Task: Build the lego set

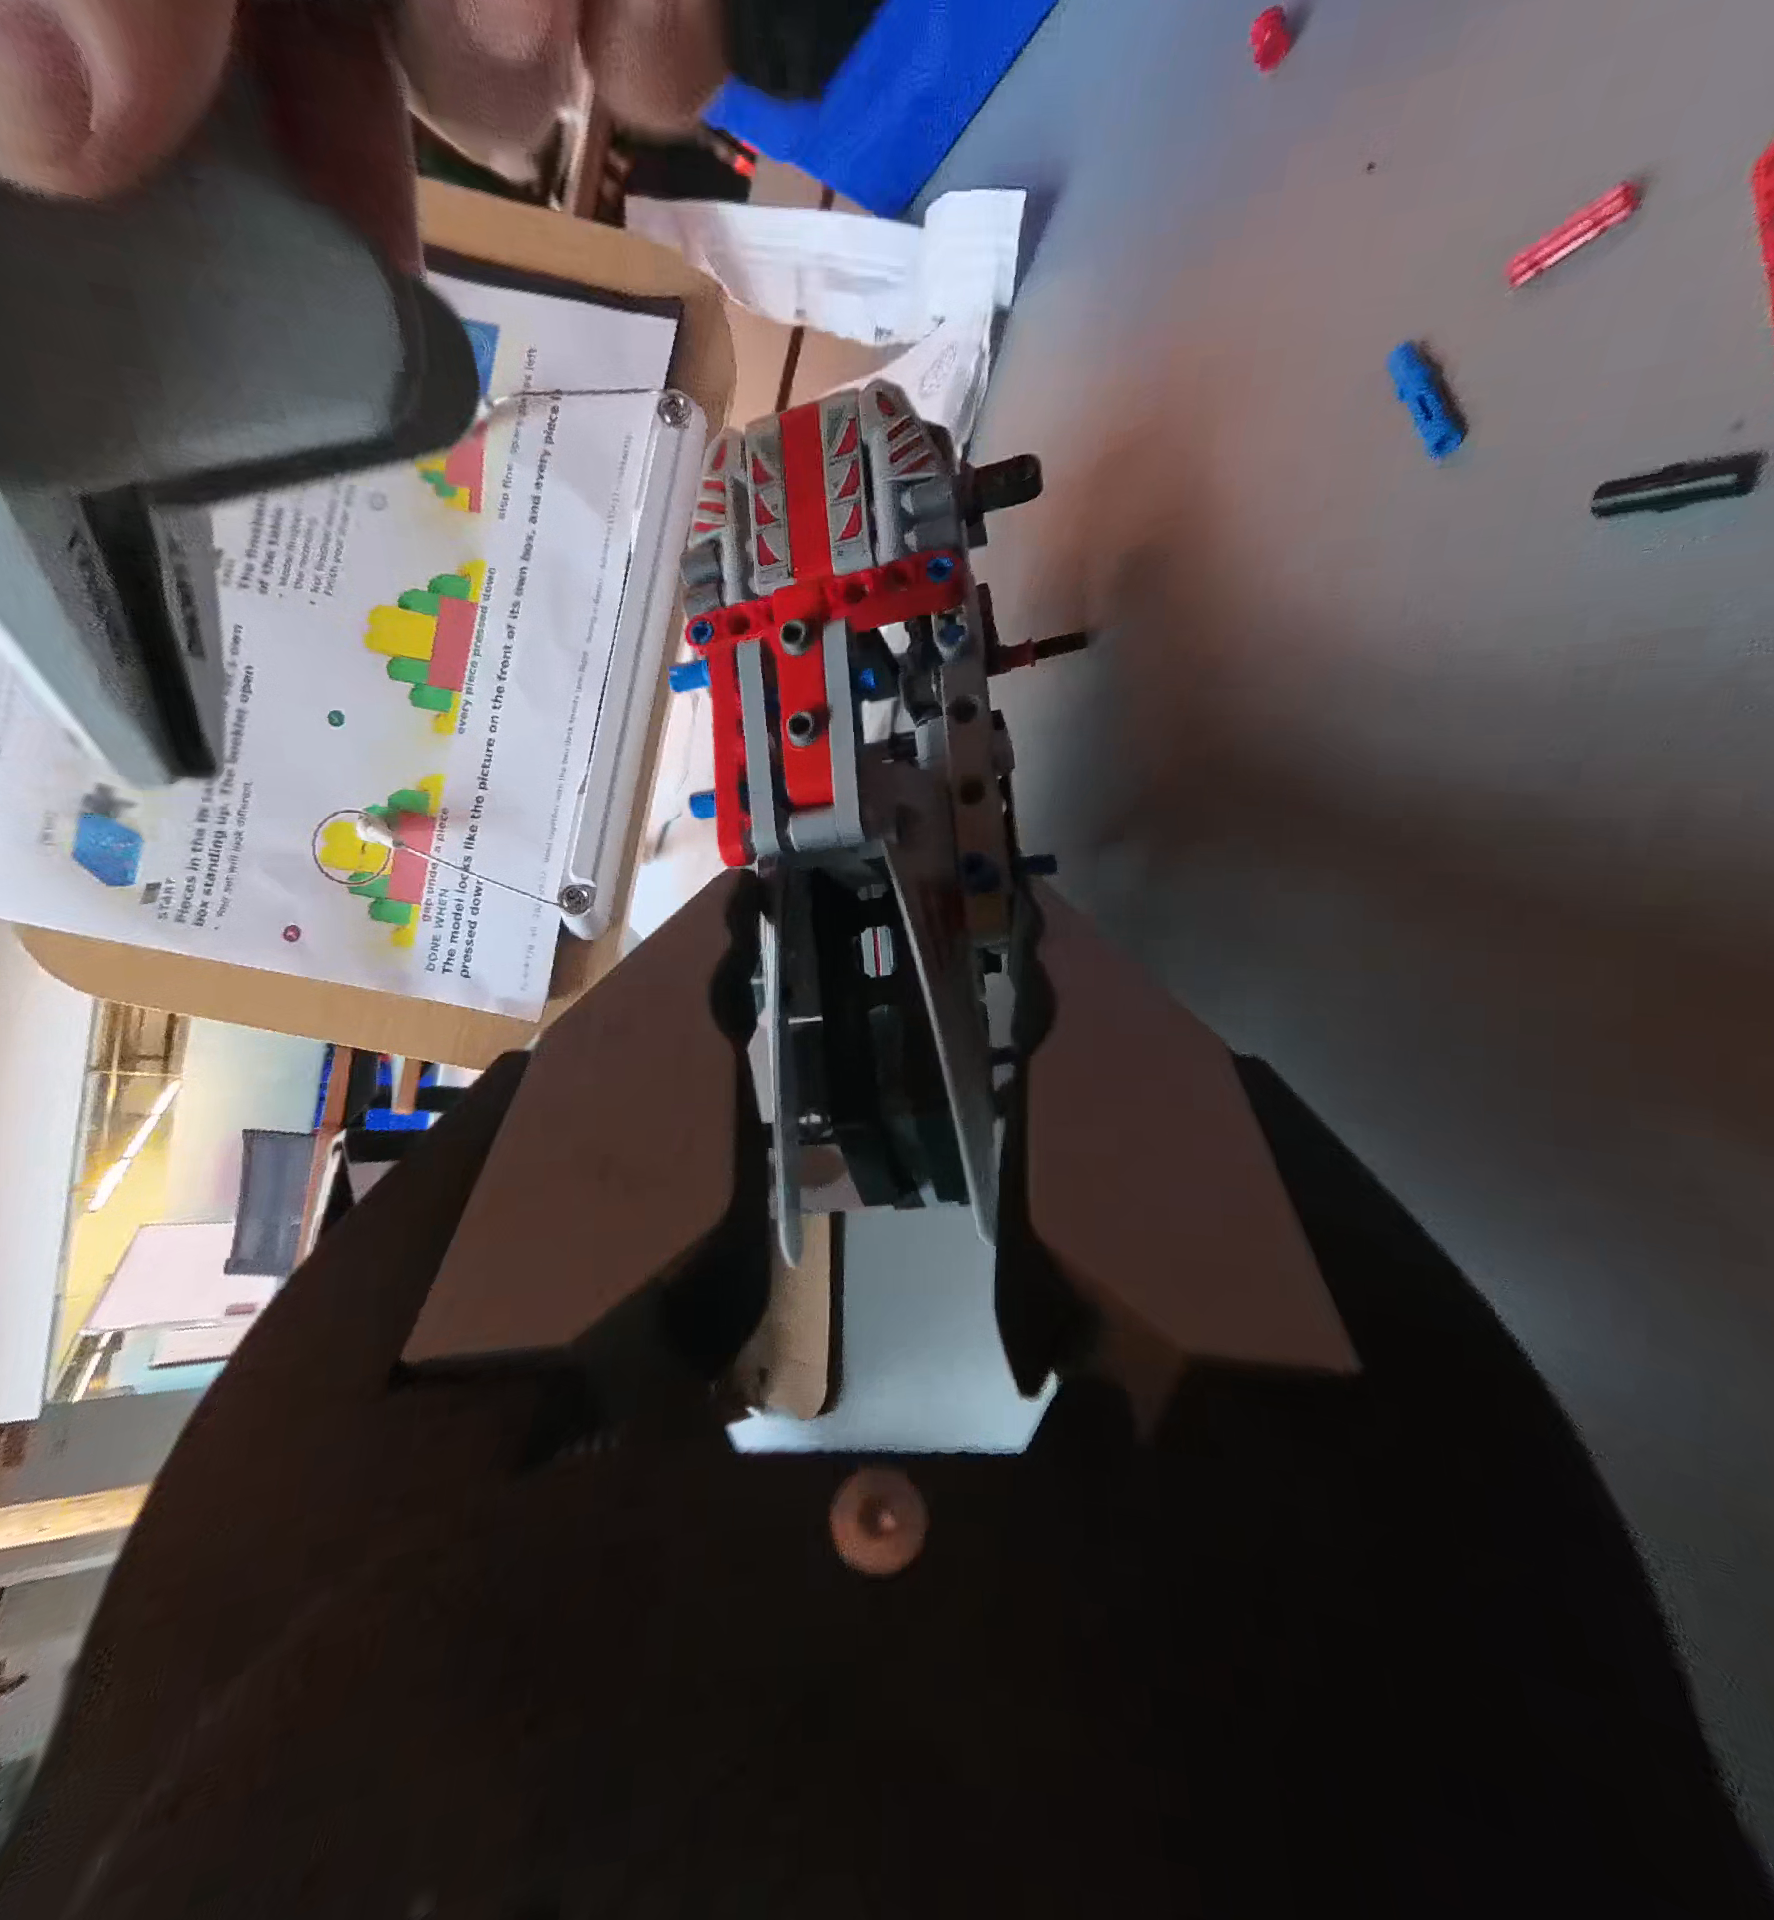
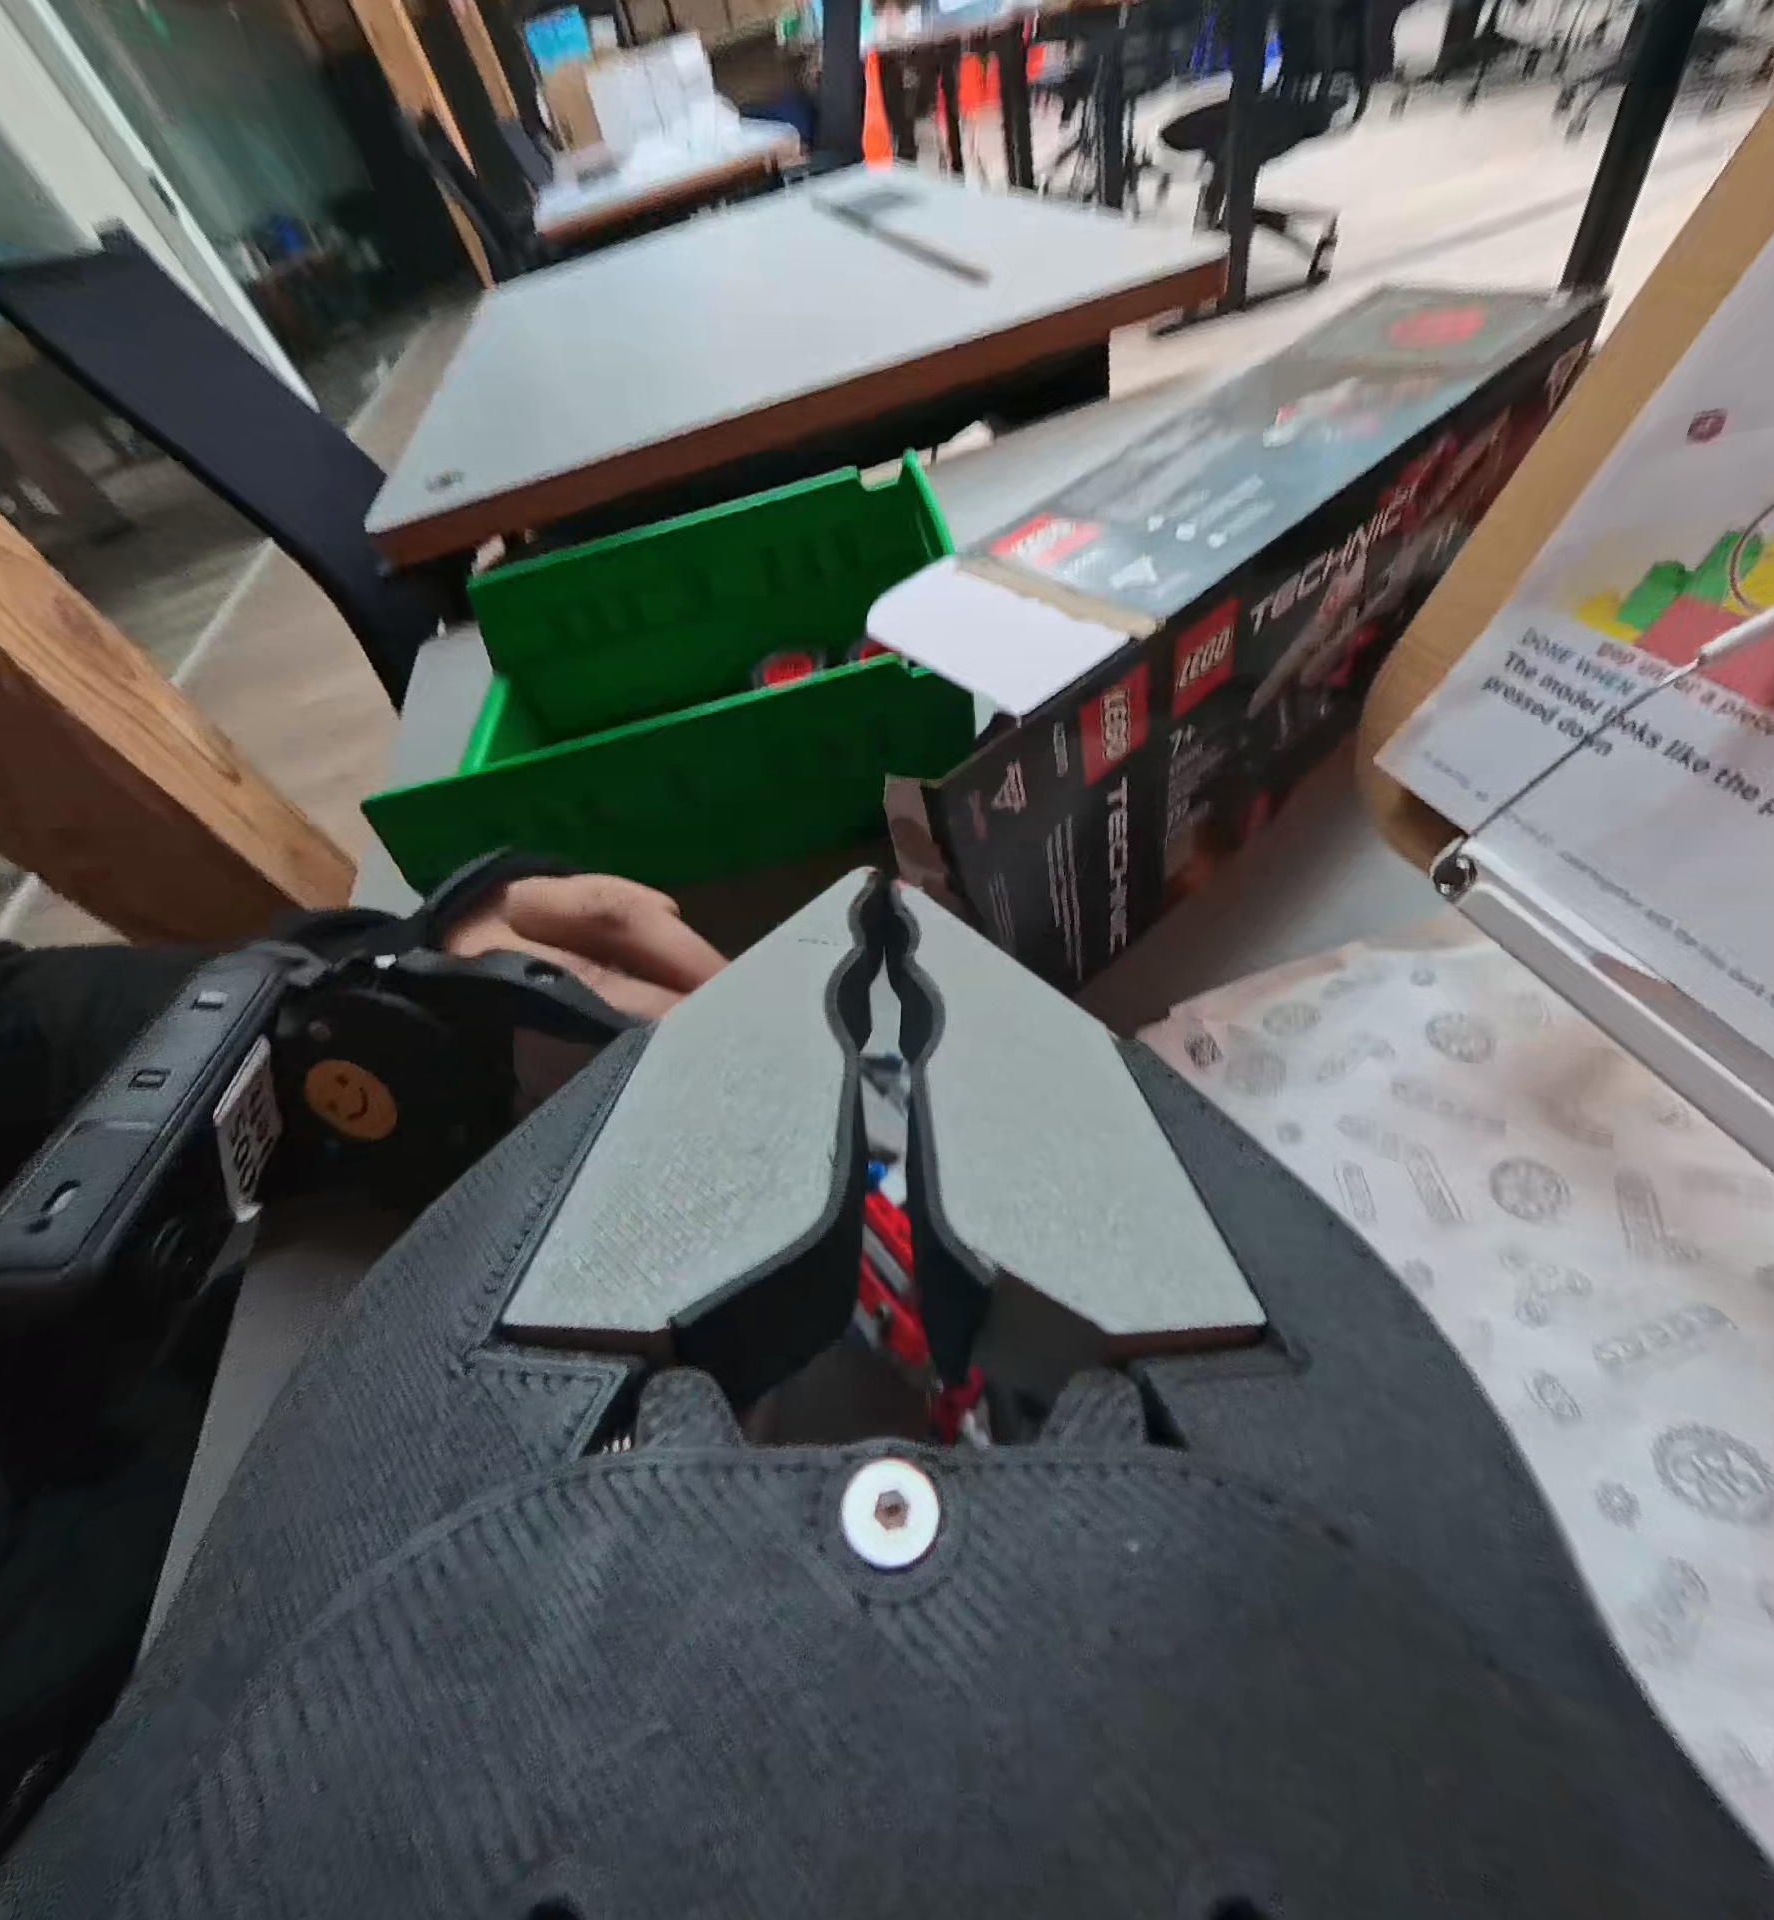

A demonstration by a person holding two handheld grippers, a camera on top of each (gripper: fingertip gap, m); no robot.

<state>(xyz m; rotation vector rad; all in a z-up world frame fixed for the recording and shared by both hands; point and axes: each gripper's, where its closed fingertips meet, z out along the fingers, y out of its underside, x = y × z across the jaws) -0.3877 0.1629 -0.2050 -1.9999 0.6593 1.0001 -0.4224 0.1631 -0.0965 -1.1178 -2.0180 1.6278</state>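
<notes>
I am holding the half-built model (image 1: 841, 665) off the desk (image 1: 1434, 779) in my left gripper (image 1: 878, 1039), its jaws clamped on the dark rear section, probably so the red and grey front is sticking out free for the next part. Beyond the model, a blue pin (image 1: 1425, 400), a red axle (image 1: 1574, 234) and a black axle (image 1: 1678, 483) are lying loose on the desk. My right gripper (image 2: 888, 935) is hanging near the set's box (image 2: 1226, 644), its jaws nearly together with only a thin gap, gripping nothing I can see.
</notes>
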